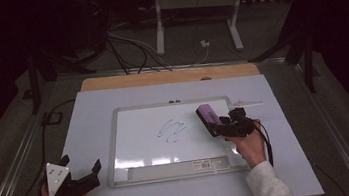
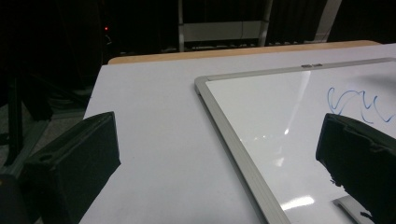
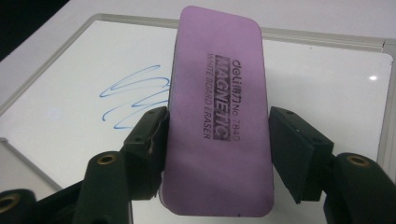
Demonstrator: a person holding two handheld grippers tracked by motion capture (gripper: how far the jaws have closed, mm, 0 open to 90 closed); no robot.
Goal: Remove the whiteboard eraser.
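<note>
The purple whiteboard eraser sits clamped across its long sides in the right gripper, over the whiteboard at about three o'clock from the blue scribble. It looks light and rigid, likely easy to hold there. The left gripper rests open and empty on the desk at eight o'clock.

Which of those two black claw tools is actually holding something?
The right gripper, over the whiteboard, clamps a purple eraser. The left gripper rests open and empty beside the board.
</note>
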